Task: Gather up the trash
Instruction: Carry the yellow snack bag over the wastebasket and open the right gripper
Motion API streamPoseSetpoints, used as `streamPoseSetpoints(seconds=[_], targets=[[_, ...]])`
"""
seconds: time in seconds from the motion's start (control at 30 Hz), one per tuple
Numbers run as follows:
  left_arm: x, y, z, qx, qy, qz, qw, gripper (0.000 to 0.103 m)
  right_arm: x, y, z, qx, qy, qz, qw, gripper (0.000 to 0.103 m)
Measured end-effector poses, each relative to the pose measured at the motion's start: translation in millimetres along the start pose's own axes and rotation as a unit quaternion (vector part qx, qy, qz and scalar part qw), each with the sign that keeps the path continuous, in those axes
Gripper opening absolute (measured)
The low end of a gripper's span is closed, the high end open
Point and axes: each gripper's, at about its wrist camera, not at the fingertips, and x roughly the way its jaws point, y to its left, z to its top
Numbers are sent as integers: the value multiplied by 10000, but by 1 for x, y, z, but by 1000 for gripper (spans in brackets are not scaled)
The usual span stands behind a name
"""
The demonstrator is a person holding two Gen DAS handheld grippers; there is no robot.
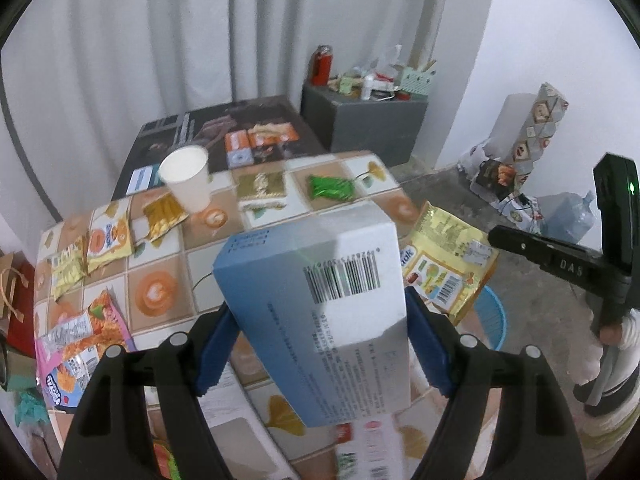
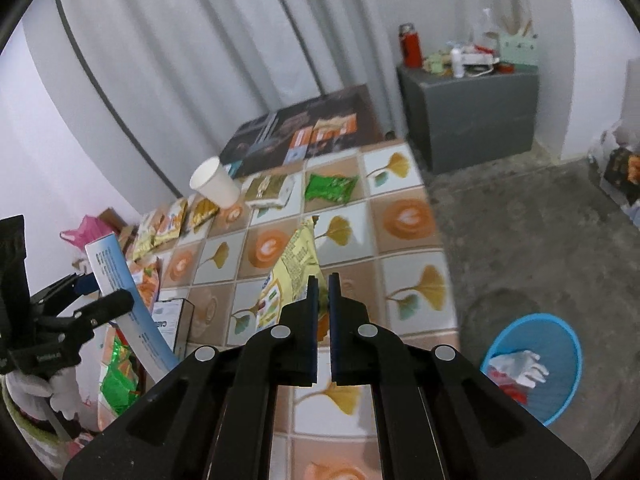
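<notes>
My left gripper [image 1: 320, 316] is shut on a blue and white carton box [image 1: 320, 296] and holds it above the tiled table [image 1: 160, 292]; the box also shows in the right wrist view [image 2: 120, 292]. My right gripper [image 2: 323, 280] is shut on a yellow snack bag [image 2: 294, 276], lifted over the table; the bag shows in the left wrist view [image 1: 448, 256]. A blue trash basket [image 2: 536, 364] with trash in it stands on the floor right of the table.
A white paper cup [image 1: 188, 178], a green wrapper [image 1: 330, 188], gold packets [image 1: 262, 190] and several snack bags [image 1: 108, 240] lie on the table. A grey cabinet [image 2: 472, 116] with clutter stands behind. The concrete floor [image 2: 520, 240] lies to the right.
</notes>
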Motion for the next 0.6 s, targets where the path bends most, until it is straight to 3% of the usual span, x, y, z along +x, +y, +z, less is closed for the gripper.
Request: streamPoseSetpoints(seconds=[0.3, 0.6], targets=[[-5, -102, 22, 531, -34, -617, 9967, 76, -83, -84, -32, 516, -525, -610, 9954, 3], [65, -242, 19, 1317, 678, -1325, 9800, 76, -110, -204, -88, 1541, -419, -1264, 9790, 3]])
